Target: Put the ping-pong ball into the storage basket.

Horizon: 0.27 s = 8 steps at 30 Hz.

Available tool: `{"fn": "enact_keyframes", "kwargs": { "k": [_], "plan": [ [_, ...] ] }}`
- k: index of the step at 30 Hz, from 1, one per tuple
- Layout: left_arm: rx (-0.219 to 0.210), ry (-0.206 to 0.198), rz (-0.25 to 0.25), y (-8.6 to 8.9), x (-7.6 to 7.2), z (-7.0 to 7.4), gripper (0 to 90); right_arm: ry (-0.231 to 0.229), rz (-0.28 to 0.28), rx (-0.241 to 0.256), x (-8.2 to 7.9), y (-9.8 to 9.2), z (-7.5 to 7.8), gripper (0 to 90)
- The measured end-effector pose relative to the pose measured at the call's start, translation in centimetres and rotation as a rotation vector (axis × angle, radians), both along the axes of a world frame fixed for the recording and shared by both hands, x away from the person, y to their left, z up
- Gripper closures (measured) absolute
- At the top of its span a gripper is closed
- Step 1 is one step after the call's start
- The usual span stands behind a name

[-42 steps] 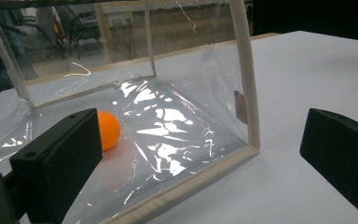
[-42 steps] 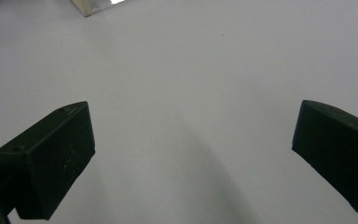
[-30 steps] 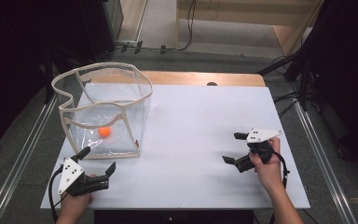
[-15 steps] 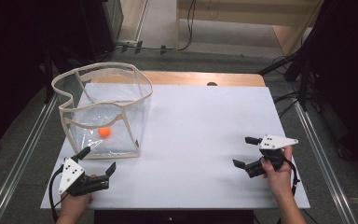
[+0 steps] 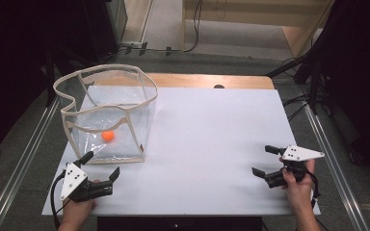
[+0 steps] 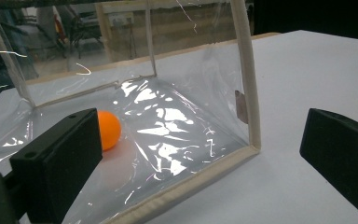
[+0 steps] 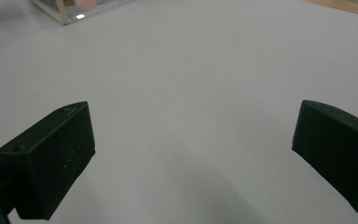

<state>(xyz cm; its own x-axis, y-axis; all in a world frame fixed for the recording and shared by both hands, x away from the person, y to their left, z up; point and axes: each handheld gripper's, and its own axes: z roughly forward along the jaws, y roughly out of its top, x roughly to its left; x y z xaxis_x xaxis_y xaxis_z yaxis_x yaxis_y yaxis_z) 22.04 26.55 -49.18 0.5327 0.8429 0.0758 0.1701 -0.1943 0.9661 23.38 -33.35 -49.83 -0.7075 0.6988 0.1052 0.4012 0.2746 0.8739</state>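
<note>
Two grippers rest low over a white tabletop (image 5: 212, 134), each held in one hand. The left gripper (image 5: 100, 169), near the table's front left corner, has its jaws spread wide with nothing between them; it sits just in front of a clear plastic bag (image 5: 107, 115) with cream fabric edging, and in the left gripper view the bag's near bottom edge runs between the two black jaws without touching either. An orange ball (image 5: 108, 136) lies on the floor of that bag, toward its front wall, showing through the crinkled, glossy plastic (image 6: 168, 121) just beyond the left jaw.

The right gripper (image 5: 265, 161) is well apart from the bag, near the table's front right corner, with its jaws likewise parted and empty; its own view shows bare white surface (image 7: 191, 93) between them and a corner of the bag (image 7: 65, 11) far off.

Beyond the bag, the white sheet ends and a strip of bare wood (image 5: 212, 81) shows along the table's far edge. Metal rails (image 5: 26, 159) flank the table on both sides. Behind the bag lie a grey floor (image 5: 212, 60), black cables (image 5: 164, 48), dark equipment (image 5: 43, 38) at the left and pale wooden furniture (image 5: 270, 14) at the back.
</note>
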Motion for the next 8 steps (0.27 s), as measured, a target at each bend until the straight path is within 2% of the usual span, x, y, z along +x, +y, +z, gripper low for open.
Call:
{"fn": "enact_keyframes", "kwargs": {
  "k": [4,8],
  "plan": [
    [0.0,0.003,0.006,0.0,0.0,0.0,0.0,-0.008,-0.019,0.022,-0.4,-1.0,-0.4,0.0],
    [-0.002,0.006,0.011,0.0,0.1,0.0,0.0,0.008,-0.031,0.04,-0.3,-1.7,-0.8,0.0]
  ]
}}
